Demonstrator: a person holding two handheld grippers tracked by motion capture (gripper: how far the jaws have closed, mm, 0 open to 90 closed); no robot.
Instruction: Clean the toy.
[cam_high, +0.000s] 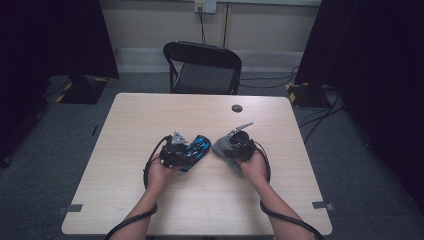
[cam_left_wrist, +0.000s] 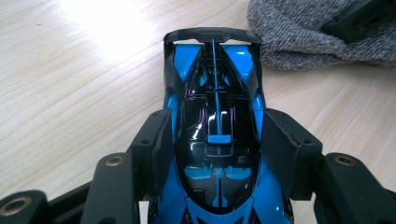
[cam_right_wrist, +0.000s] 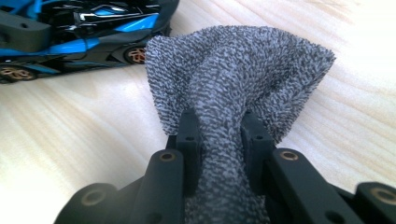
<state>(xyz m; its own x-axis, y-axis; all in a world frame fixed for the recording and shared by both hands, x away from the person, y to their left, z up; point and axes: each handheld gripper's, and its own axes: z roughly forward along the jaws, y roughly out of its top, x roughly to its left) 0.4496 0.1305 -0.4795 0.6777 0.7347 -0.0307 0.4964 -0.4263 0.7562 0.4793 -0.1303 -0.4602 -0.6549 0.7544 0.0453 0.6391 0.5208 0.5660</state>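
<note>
A blue and black toy race car (cam_high: 198, 148) lies on the wooden table (cam_high: 140, 120), a little left of centre. My left gripper (cam_high: 186, 156) is shut on it: in the left gripper view both pads (cam_left_wrist: 161, 140) press the car's (cam_left_wrist: 217, 93) flanks at mid-body. Just right of the car is a grey knitted cloth (cam_high: 221, 148), bunched up. My right gripper (cam_high: 230, 150) is shut on it. In the right gripper view the cloth (cam_right_wrist: 233, 65) is pinched between the two jaws of that gripper (cam_right_wrist: 219, 123) and fans out beyond them, with the car (cam_right_wrist: 93, 25) at the upper left, close by.
A black folding chair (cam_high: 202, 67) stands behind the table's far edge. A small dark round disc (cam_high: 237, 108) lies on the far right part of the tabletop. Cables trail over the floor at the right, and dark curtains hang on both sides.
</note>
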